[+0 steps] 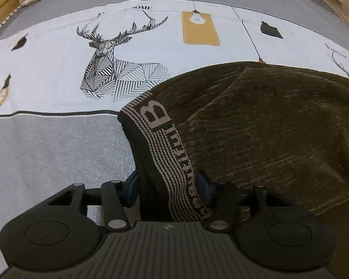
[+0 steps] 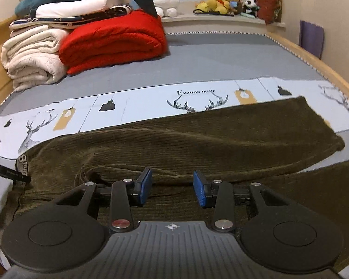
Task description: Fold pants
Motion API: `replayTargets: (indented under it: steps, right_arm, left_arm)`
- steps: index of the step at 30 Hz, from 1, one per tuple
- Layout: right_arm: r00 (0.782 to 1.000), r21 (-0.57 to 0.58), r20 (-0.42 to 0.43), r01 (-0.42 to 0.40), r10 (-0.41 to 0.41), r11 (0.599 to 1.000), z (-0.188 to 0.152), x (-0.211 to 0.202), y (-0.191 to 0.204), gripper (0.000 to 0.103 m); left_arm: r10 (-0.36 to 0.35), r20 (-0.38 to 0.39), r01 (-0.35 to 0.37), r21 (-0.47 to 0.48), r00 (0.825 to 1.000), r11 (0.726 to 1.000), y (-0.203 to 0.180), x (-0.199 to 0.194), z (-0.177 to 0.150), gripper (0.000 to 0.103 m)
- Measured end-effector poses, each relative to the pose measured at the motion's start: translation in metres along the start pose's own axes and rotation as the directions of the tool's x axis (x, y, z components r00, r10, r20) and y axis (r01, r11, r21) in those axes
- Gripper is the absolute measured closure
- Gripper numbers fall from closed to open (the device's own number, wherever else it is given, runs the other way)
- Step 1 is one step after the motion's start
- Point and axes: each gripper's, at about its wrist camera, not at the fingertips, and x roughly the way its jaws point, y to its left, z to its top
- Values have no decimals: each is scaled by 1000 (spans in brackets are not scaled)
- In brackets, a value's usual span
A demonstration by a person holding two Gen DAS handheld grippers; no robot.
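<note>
While left fingers (image 1: 167, 186) seemingly clamp the pants (image 2: 174, 139) waistband (image 1: 161, 139), right fingers (image 2: 172, 189) hover apart.

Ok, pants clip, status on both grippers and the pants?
Left gripper astride the waistband, grip unclear. Right gripper open, empty, over the pants. Pants lengthwise on bed, unfolded. Nothing in the way.
</note>
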Motion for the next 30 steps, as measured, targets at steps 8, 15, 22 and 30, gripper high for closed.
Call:
replayTargets:
  steps: [8, 15, 22, 30]
  right_arm:
    - [1000, 37, 7, 15, -15, 999, -4, -9, -7, 62]
    - [999, 67, 43, -18, 15, 998, -14, -26, -15, 60]
    - [998, 95, 48, -50, 45, 994, -53, -46, -26, 59]
    - [995, 47, -97, 11, -7, 999, -103, -15, -28, 59]
  left_arm:
    - [54, -13, -54, 20, 998, 998, -6, -9, 1, 47]
    - [19, 64, -13, -95, 998, 995, 12, -78, 0, 47]
    - [-107, 202, 130, -107, 974, 986, -20, -150, -81, 47]
    - [-103, 77, 94, 115, 992, 989, -114, -105, -167, 76]
